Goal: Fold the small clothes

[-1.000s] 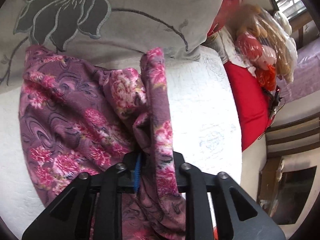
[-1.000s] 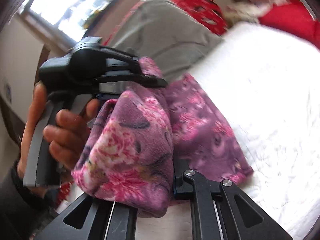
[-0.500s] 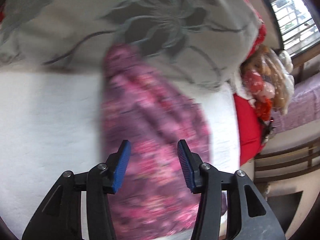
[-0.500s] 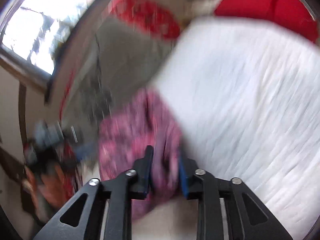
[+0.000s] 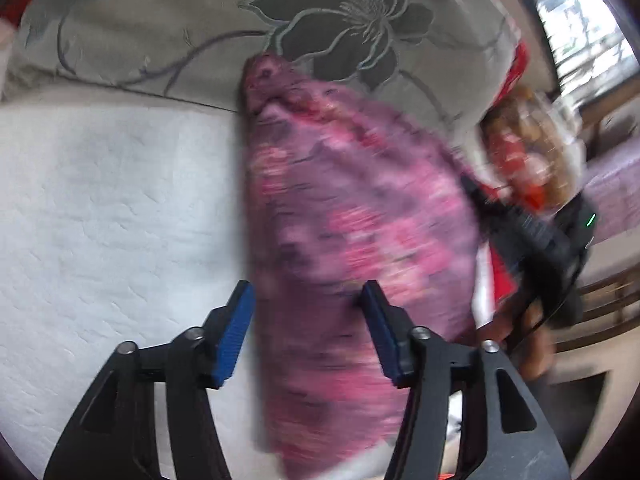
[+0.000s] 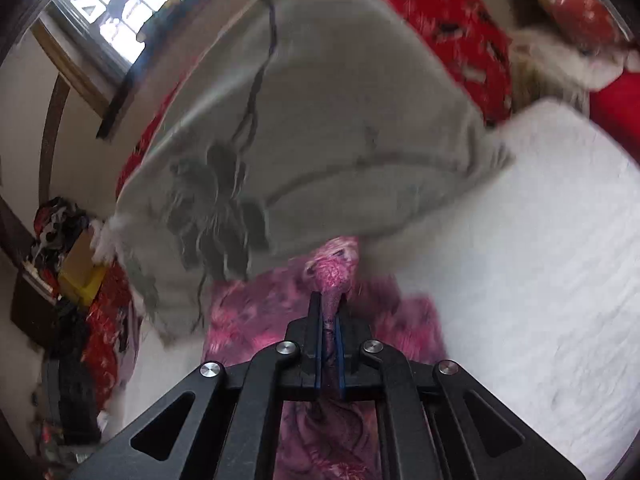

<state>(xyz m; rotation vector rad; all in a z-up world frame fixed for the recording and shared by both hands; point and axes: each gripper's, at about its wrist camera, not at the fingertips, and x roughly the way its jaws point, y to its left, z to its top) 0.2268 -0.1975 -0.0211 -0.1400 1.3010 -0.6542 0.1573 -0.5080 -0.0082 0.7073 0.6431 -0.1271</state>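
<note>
Your right gripper (image 6: 329, 354) pinches the limp floral garment (image 5: 352, 240); left gripper (image 5: 306, 330) fingers have just been opening, spread astride it; grasp edges, as it slumps.

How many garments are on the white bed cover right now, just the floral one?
1. The purple floral garment lies on the white bed cover below the grey flower pillow, a fold pinched in the right gripper. More could be hidden under it.
</note>
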